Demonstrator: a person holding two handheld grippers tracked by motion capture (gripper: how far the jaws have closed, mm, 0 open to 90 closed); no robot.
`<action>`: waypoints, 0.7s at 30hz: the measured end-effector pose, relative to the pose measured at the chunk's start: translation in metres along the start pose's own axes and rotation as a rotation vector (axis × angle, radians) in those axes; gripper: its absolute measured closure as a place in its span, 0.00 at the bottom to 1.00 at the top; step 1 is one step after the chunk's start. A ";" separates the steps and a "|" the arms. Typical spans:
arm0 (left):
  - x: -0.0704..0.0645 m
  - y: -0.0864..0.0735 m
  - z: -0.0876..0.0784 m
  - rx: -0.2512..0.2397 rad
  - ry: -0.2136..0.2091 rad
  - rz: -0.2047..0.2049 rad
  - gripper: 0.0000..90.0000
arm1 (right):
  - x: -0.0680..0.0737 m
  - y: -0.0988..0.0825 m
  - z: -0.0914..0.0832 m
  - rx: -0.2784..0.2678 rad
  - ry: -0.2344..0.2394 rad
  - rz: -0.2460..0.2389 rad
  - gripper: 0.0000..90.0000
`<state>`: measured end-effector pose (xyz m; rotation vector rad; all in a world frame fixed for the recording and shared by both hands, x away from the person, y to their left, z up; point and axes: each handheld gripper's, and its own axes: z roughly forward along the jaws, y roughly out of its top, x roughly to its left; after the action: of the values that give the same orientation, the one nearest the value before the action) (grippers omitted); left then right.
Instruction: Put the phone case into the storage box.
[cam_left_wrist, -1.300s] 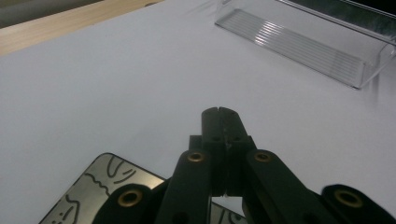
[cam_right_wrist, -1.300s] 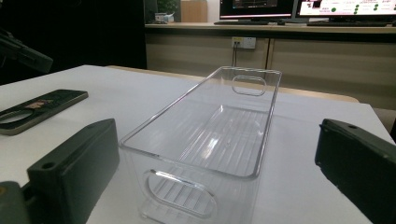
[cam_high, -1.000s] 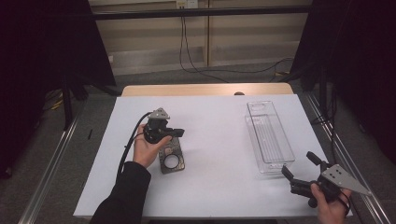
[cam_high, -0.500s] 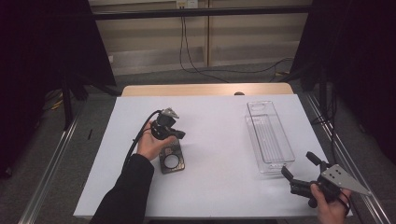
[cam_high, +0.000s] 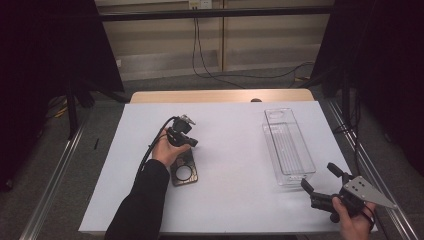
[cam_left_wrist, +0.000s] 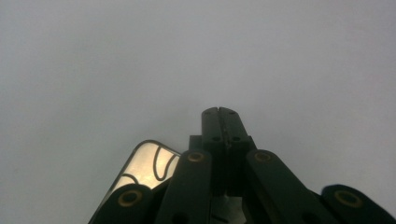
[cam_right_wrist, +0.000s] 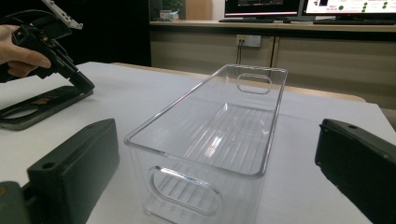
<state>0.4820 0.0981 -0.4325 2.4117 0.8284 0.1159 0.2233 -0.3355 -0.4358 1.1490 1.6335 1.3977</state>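
Note:
A dark flat plate (cam_high: 183, 171) with a round hole lies on the white table (cam_high: 235, 195), left of centre. My left gripper (cam_high: 193, 143) hovers just beyond the plate's far end, jaws pressed together with nothing between them. In the left gripper view the shut gripper (cam_left_wrist: 218, 113) points down at bare table, with the plate's shiny corner (cam_left_wrist: 148, 163) at lower left. A clear plastic bin (cam_high: 288, 146) stands empty at the right. My right gripper (cam_high: 320, 178) is open, low near the front right corner and aimed at the bin (cam_right_wrist: 224, 126). The right gripper view also catches the left gripper (cam_right_wrist: 85, 85) and the plate (cam_right_wrist: 37, 106).
A wooden strip (cam_high: 220, 96) borders the table's far edge, with cables on the floor beyond it. Metal rails run along both sides of the table. The person's left sleeve (cam_high: 142, 205) lies across the front left of the table.
My left gripper has drifted slightly right and away from me, off the plate toward its far end. The right gripper, bin and plate have stayed put.

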 end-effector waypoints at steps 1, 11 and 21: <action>0.000 0.000 0.000 0.005 0.007 0.007 1.00 | 0.000 0.000 0.000 0.000 0.000 0.000 0.00; 0.005 -0.002 0.006 0.023 0.021 0.022 1.00 | 0.000 0.000 0.000 0.000 0.001 0.000 0.00; 0.011 -0.007 0.001 0.041 0.063 0.008 1.00 | 0.000 0.000 -0.001 -0.002 0.000 -0.002 0.00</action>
<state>0.4878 0.1085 -0.4384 2.4604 0.8579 0.1810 0.2224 -0.3354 -0.4357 1.1460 1.6327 1.3974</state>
